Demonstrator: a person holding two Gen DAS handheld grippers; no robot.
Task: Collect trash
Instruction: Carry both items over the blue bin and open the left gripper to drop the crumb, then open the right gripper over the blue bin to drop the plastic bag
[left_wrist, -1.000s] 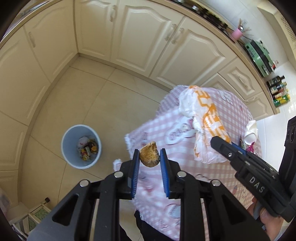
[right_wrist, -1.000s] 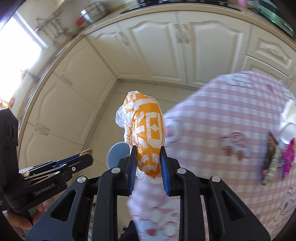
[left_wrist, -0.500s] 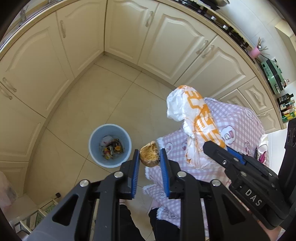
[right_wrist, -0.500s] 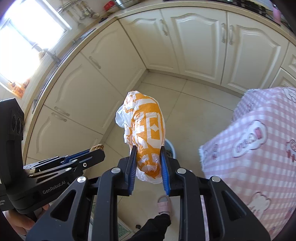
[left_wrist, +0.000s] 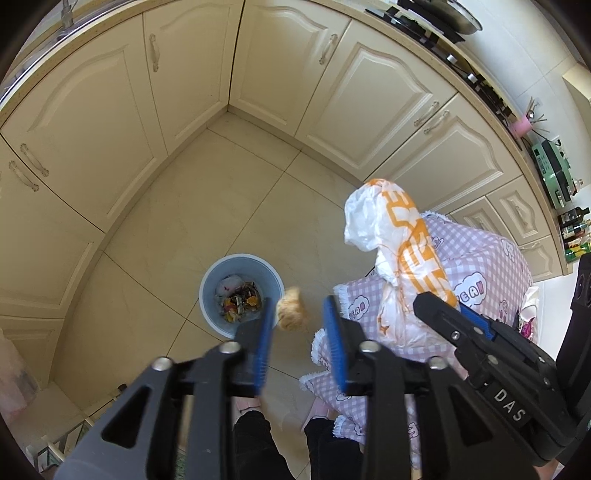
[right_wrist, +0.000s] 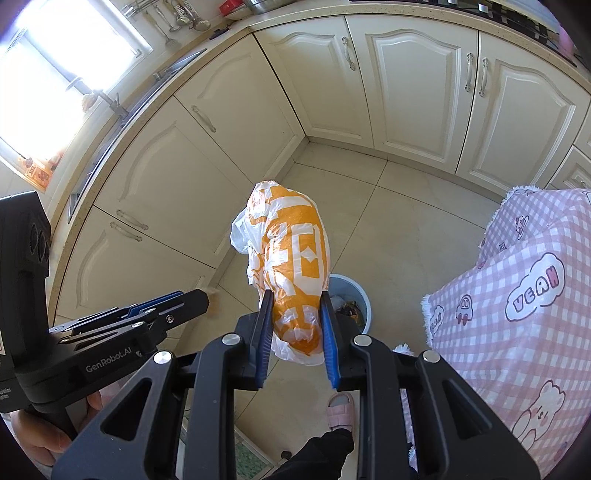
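"DAS" stands in white letters on the black body of the right gripper (left_wrist: 476, 325), seen from the left wrist camera. "GenRobot.AI" is printed on the side of the left gripper (right_wrist: 173, 301) — seen from the right wrist. The pink checked tablecloth (right_wrist: 517, 266) carries a cloud badge reading "YEAH"; the orange-and-white plastic bag (right_wrist: 291, 258) bears blocky orange characters — not legible.

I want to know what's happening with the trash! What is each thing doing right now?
Left gripper: jaws opening, pads off the lump.
Crumpled brownish lump: loose between the jaws, blurred.
Right gripper: shut on orange-and-white plastic bag.
Round blue bin: upright, open, trash inside.
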